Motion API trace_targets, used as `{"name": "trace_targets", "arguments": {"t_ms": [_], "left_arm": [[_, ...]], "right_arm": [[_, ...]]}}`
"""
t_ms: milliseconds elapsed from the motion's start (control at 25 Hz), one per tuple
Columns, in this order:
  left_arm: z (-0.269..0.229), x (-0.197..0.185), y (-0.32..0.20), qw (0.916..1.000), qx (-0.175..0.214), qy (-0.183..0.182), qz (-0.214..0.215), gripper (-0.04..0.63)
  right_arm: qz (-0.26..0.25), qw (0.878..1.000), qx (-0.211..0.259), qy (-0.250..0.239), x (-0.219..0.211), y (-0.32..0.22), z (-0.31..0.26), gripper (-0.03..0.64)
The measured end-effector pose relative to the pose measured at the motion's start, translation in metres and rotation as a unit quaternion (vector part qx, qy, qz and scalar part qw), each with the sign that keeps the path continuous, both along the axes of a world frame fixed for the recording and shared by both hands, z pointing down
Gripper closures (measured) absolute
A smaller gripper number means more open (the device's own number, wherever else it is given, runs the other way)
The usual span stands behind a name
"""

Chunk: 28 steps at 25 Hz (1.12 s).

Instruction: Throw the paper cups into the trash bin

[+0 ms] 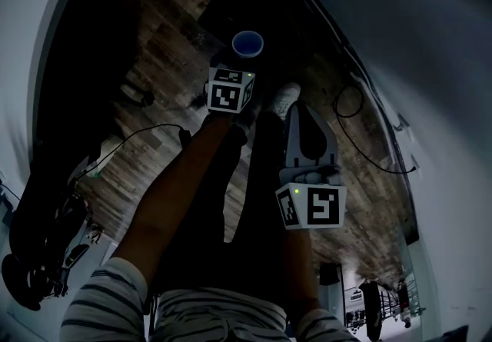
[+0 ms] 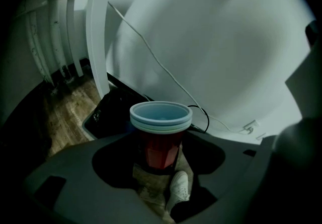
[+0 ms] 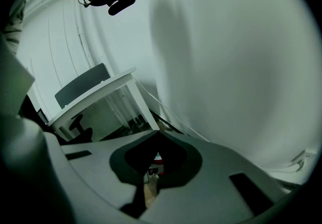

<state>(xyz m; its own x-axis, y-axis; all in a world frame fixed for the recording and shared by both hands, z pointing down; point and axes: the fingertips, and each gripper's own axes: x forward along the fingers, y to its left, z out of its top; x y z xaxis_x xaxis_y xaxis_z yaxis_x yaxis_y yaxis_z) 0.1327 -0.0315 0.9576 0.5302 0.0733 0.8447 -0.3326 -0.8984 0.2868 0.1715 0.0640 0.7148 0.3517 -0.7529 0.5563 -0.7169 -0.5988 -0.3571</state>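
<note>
In the head view your left gripper [image 1: 244, 64] hides the cups [image 1: 247, 43] below their rim. Cups and jaws cover part of the bin [image 2: 105, 109]. Behind the right gripper's [image 3: 158, 133] jaws, a red speck [image 3: 158, 158] is too small to tell.

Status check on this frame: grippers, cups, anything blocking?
Left gripper shut on paper cups, stacked. Right gripper shut, empty. Trash bin beyond-left of cups; nothing between.
</note>
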Motion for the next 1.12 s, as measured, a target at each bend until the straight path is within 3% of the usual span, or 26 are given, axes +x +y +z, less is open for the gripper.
{"name": "trace_targets", "arguments": {"t_ms": [480,800,1120], "left_arm": [[0.038,0.017,-0.008,0.9984,-0.038,-0.016,-0.04,0.305],[0.062,0.017,-0.012,0.9979,-0.034,-0.036,-0.042,0.305],[0.073,0.025,-0.015,0.9955,-0.058,-0.032,-0.068,0.305]], "right_arm": [[-0.004,1.0,-0.007,0.001,0.004,-0.001,0.012,0.598],[-0.004,1.0,-0.014,-0.003,0.006,0.0,0.019,0.598],[-0.007,1.0,-0.015,-0.003,0.007,-0.007,0.02,0.598]]}}
